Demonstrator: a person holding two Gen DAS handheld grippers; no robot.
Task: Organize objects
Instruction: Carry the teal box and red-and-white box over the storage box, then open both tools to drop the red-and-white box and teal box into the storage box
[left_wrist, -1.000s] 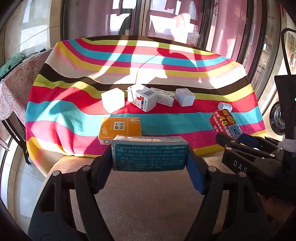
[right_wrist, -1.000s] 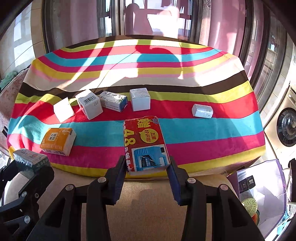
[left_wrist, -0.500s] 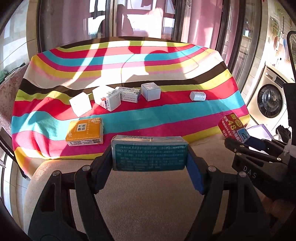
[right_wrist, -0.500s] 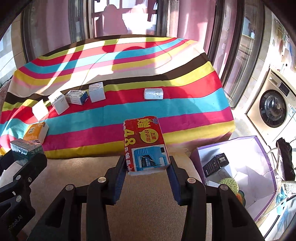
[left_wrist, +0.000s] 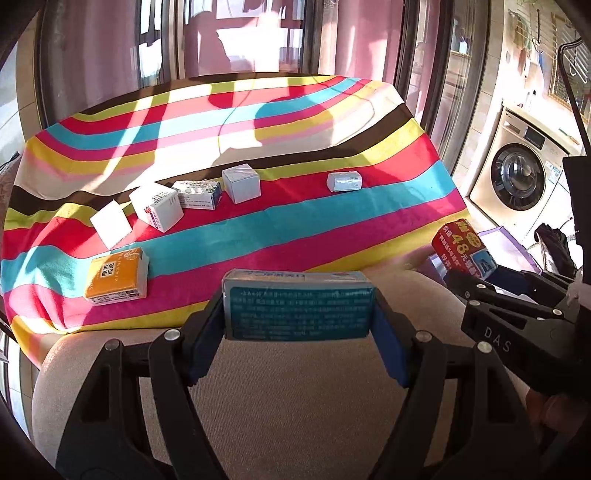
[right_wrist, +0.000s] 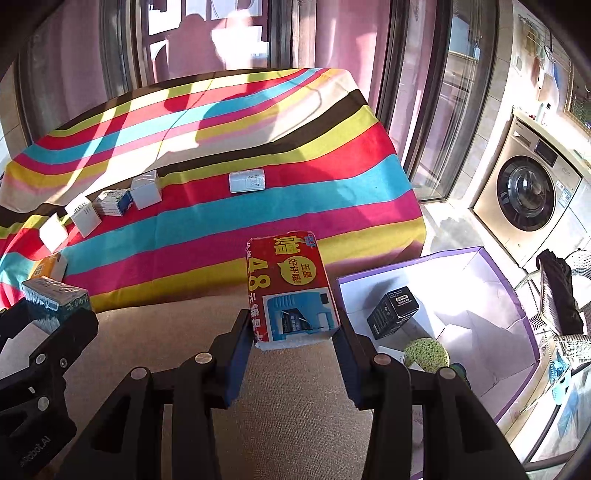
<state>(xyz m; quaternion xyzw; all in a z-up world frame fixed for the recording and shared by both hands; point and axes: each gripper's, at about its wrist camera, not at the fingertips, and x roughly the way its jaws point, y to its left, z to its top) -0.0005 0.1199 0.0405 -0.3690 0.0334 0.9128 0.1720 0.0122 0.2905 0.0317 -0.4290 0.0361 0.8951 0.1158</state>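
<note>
Gripping a teal box (left_wrist: 297, 308), the left gripper (left_wrist: 297, 325) hovers before the striped table (left_wrist: 258, 229); the right gripper (right_wrist: 293, 334) clamps a red packet (right_wrist: 290, 288), print partly hidden.

Teal box (left_wrist: 297, 309); red box (right_wrist: 291, 291); rainbow-striped cloth (left_wrist: 258, 229); orange pack (left_wrist: 115, 276).

Ahead of the tongs lies the striped cloth (left_wrist: 332, 236), boxes on it — a row of four (left_wrist: 199, 194) far-left, one pack (left_wrist: 116, 277) nearer, one (left_wrist: 344, 181) apart rightward. An open carton (right_wrist: 491, 295) sits right — a box (right_wrist: 393, 312) inside.
</note>
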